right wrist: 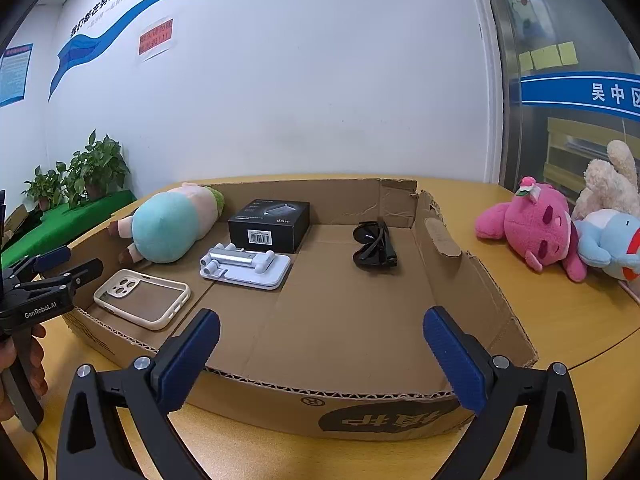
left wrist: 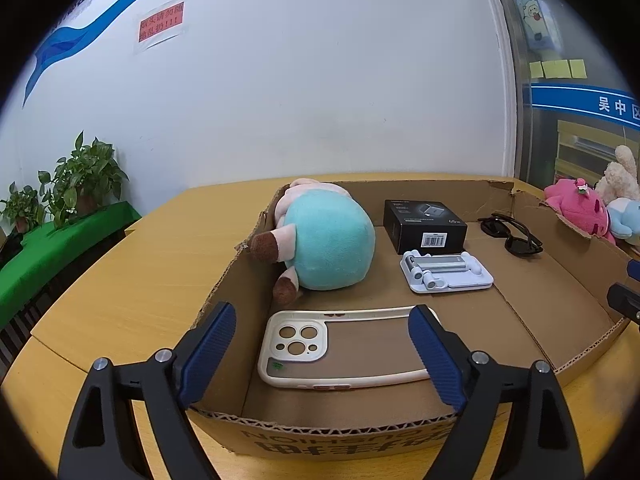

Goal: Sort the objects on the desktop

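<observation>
Over phone case [left wrist: 344,348]: L tool [left wrist: 320,354], jaws apart.

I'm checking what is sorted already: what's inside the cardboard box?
Inside the cardboard box: teal plush pig, phone case, folded phone stand, black charger box, sunglasses. Anything beneath the plush is hidden.

Bright, even indoor light in both of your wrist views, with strong fisheye bending.

You get soft, diffuse light from above: the plush pig [left wrist: 328,240] and the black box [left wrist: 424,226] throw only faint, short shadows on the cardboard tray [left wrist: 532,312]. The white wall [right wrist: 300,92] reads flat, without glare, while the glass door [right wrist: 568,80] at the far right shows pale reflections. Straight edges bow towards the rim, the corners go black, and detail softens near the borders; the centre stays sharp.
</observation>
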Tool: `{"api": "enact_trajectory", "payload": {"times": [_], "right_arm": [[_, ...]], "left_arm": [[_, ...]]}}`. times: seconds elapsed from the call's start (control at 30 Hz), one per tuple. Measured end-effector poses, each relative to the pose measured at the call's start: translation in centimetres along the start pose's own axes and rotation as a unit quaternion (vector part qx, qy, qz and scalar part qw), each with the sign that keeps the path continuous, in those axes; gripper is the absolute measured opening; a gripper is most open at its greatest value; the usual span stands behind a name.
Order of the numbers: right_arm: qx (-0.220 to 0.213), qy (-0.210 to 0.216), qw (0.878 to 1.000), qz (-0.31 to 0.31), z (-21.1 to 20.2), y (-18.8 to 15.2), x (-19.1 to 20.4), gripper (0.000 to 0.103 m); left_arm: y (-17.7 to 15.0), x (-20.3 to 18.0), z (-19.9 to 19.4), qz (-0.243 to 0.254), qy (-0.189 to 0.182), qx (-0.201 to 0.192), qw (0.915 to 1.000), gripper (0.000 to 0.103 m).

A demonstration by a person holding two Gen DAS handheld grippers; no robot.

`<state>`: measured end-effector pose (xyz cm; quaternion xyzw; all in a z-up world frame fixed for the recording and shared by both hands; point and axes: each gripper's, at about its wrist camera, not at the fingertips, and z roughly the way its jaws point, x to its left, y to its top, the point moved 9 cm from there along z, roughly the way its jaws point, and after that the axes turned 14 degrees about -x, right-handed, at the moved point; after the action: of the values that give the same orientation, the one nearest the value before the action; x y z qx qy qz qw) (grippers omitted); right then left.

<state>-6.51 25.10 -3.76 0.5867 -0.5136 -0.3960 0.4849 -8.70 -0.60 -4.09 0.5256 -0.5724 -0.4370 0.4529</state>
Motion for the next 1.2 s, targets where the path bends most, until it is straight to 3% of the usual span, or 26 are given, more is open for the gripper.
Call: {"api": "enact_trajectory", "payload": {"times": [0.2, 0.33, 1.2], "right_arm": [[0.001, 0.002, 1.0, 0.001, -0.1, -0.1, 0.0, 0.103], [0.001, 0.001, 1.0, 0.001, 0.0, -0.1, 0.0, 0.103], [0.001, 0.0, 1.0, 0.0, 0.0, -0.2, 0.2, 0.103]], "left_arm": [[-0.1, 0.0, 0.3, -0.001, 0.005, 0.003, 1.0, 0.092], [-0.2, -0.6, 0.6, -0.004, 0.017, 0.012, 0.9998, 0.103], [-0.1, -1.0, 0.7, -0.004, 0.015, 0.009, 0.9998, 0.103]]}}
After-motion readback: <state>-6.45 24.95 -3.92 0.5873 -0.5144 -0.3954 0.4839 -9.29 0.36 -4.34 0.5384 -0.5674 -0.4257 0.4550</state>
